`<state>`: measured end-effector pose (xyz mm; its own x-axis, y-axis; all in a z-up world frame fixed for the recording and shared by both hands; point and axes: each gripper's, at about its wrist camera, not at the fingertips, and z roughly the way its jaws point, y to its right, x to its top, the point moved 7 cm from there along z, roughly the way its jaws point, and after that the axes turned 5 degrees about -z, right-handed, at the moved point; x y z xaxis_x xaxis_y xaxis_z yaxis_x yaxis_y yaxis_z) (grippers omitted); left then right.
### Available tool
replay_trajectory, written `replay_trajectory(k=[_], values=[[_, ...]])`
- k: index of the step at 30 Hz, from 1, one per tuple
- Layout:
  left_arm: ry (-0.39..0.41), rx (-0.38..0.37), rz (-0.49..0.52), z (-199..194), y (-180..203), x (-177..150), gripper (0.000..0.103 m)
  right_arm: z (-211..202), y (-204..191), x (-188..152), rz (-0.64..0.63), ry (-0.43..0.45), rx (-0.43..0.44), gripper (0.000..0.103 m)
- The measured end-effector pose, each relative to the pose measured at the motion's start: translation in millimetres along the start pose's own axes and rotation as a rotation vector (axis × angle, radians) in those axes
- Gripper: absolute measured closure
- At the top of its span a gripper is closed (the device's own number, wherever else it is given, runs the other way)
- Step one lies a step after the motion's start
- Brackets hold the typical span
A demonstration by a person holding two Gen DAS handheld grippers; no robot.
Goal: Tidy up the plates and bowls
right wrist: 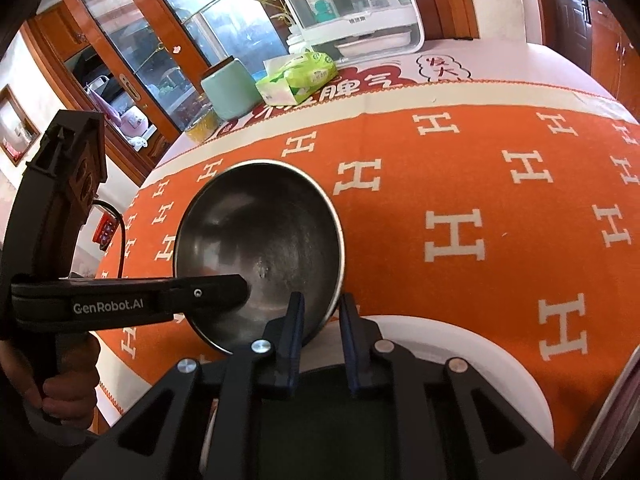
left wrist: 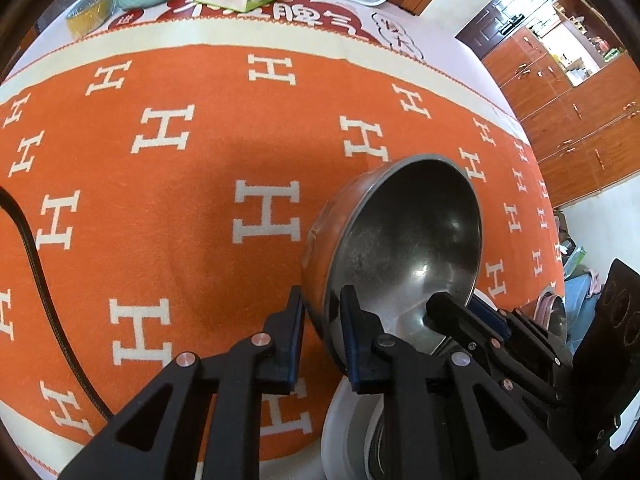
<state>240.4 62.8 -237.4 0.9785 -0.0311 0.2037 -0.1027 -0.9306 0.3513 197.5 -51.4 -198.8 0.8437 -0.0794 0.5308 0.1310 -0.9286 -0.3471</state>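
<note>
A steel bowl is held tilted above the orange cloth. My left gripper is shut on its rim, one finger outside and one inside. My right gripper is shut on the opposite rim of the same steel bowl. The right gripper's finger shows inside the bowl in the left wrist view, and the left gripper's finger reaches in from the left in the right wrist view. A white plate lies on the cloth below the bowl; it also shows in the left wrist view.
The table wears an orange cloth with white H marks. At the far edge stand a green canister, a tissue pack, a yellow glass jar and a white appliance. A black cable crosses the cloth at left.
</note>
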Motion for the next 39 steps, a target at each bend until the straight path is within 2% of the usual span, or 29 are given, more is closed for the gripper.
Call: replay_trajectory(k=[21,26,39], values=[[0.163,-0.084,0.069,-61,42,-32,0.087,-72,-14,-5,-0.115,0.141,-0.079,0.086],[0.157,-0.081,0.121,-62,59,-41,0.087,-87,-8,-10,-0.112,0.145,-0.101,0.086],[0.13,-0.149,0.238,-58,130,-70,0.086,-140,35,-33,-0.055,0.157,-0.207,0.085]])
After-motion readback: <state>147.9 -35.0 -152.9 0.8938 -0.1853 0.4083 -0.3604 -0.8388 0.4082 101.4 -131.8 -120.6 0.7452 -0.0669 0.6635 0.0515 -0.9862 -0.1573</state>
